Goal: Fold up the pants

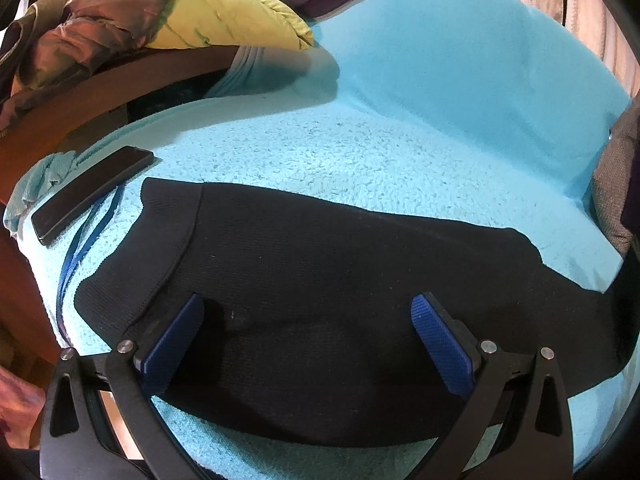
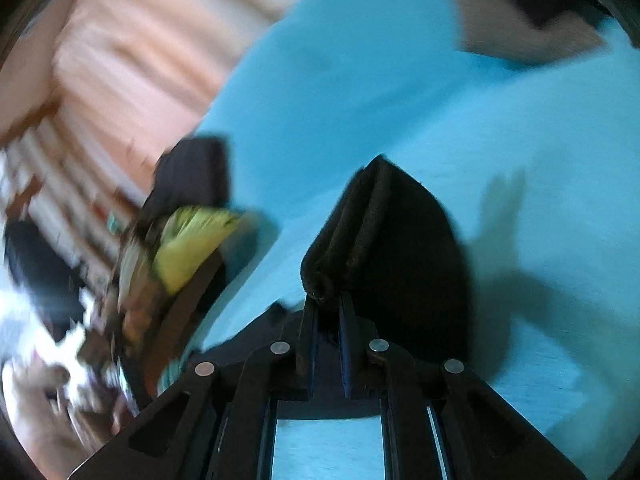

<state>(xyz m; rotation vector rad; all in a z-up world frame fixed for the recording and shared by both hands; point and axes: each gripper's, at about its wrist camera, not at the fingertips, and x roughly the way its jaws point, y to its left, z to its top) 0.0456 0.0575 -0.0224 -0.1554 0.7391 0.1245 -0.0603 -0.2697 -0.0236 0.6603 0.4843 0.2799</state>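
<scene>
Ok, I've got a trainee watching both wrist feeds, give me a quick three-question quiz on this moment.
1. True or false: the left gripper has its jaws spread wide over the black pants.
2. What do the right gripper's jaws clamp? A) the blue blanket B) a folded edge of the pants C) nothing
3. Which dark flat object lies on the blue blanket left of the pants?

Key: 1 true; 2 B; 3 a phone.
</scene>
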